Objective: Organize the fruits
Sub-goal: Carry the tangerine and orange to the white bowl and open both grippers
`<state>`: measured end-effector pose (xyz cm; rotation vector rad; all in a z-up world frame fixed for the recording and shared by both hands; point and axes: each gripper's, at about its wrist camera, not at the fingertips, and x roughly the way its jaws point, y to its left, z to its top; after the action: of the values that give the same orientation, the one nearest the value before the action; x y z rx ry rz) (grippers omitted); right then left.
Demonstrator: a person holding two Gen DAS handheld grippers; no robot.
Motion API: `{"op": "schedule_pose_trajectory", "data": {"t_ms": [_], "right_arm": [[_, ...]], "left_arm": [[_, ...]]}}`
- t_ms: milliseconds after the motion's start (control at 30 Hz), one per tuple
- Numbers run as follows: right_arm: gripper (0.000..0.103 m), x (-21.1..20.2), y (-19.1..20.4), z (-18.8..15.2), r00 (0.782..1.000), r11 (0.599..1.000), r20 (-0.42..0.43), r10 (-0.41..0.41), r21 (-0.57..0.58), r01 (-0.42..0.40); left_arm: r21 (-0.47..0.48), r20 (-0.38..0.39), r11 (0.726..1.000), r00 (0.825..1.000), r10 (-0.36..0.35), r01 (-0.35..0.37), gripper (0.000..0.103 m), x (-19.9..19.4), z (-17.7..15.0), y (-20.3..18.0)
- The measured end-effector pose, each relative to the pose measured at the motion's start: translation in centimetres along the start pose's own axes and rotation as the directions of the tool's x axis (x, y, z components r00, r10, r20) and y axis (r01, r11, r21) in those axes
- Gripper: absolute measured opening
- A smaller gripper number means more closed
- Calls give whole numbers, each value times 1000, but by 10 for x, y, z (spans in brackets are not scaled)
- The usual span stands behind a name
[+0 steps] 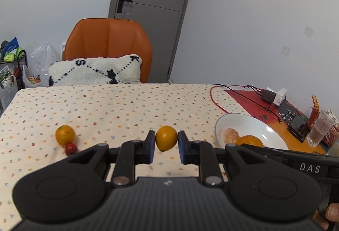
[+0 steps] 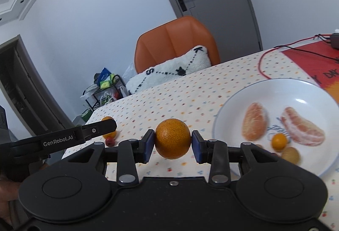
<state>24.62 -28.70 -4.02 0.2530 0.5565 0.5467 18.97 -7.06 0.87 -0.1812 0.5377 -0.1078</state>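
My left gripper (image 1: 166,146) is shut on a yellow-orange citrus fruit (image 1: 166,138) just above the dotted tablecloth. My right gripper (image 2: 172,146) is shut on a round orange (image 2: 172,138), held above the cloth left of the white plate (image 2: 233,108). The plate holds two peeled orange pieces (image 2: 254,121), a small kumquat (image 2: 279,142) and a tan fruit (image 2: 290,155). An orange (image 1: 65,135) with a small red fruit (image 1: 71,149) against it lies on the cloth at left. The plate also shows in the left wrist view (image 1: 250,123).
An orange chair (image 1: 108,40) with a white cushion (image 1: 95,71) stands behind the table. At the right are a red mat (image 1: 250,99), red and black cables (image 1: 218,101), chargers (image 1: 274,95) and a glass (image 1: 318,131).
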Motion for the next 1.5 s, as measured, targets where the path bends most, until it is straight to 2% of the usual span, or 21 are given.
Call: {"op": "schedule_pose_trajectory", "data": {"t_ms": [667, 1067, 1200, 1400, 1500], "right_arm": [[36, -36, -71, -1, 996, 994, 45, -76, 82, 72], [36, -45, -115, -3, 990, 981, 46, -136, 145, 128], [36, -46, -126, -4, 987, 976, 43, -156, 163, 147], [36, -44, -133, -5, 986, 972, 37, -163, 176, 155], [36, -42, -131, -6, 986, 973, 31, -162, 174, 154]], "left_arm": [[76, -48, 993, 995, -82, 85, 21, 38, -8, -78], [94, -110, 985, 985, -135, 145, 21, 75, -15, -111], [81, -135, 987, 982, -129, 141, 24, 84, -18, -114], [51, -135, 993, 985, -103, 111, 25, 83, -13, -100], [45, -134, 994, 987, -88, 95, 29, 80, -11, -92]]}}
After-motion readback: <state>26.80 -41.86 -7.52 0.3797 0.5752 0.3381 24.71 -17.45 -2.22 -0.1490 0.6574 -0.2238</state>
